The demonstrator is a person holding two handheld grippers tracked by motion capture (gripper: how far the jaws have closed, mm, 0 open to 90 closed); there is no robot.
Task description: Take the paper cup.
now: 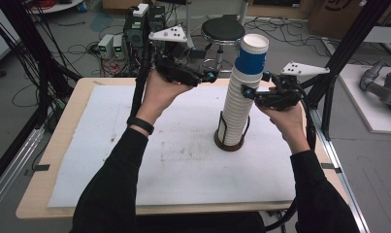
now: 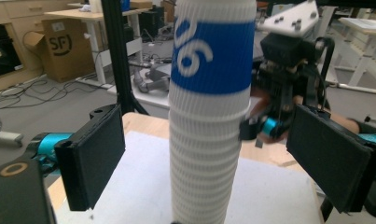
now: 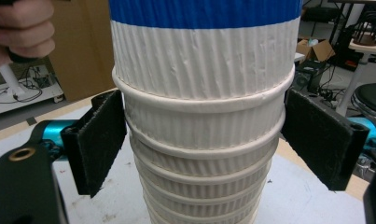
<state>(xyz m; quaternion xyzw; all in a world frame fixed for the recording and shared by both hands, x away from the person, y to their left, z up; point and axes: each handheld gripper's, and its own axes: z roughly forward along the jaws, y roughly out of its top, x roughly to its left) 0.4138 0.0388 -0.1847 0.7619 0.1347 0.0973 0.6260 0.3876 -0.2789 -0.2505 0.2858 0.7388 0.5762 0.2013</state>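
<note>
**One cup stack, two grippers**

High view: one tall stack of paper cups (image 1: pixel 240 92) stands upright in a dark holder (image 1: pixel 229 141), right of the tabletop (image 1: pixel 57 160) centre. Left gripper (image 1: pixel 210 76) and right gripper (image 1: pixel 247 91) flank it.

Left gripper view: jaws wide, stack between them, untouched.

Right gripper view: jaws wide, beside the rims.

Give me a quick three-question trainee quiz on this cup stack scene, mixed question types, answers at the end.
1. True or false: the right gripper is open around the cup stack.
2. What colour is the top cup's band? A red, B blue, C green.
3. Fill in: the stack stands in a dark ____ on the white mat.

Key: 1 true. 2 B. 3 holder.
</note>
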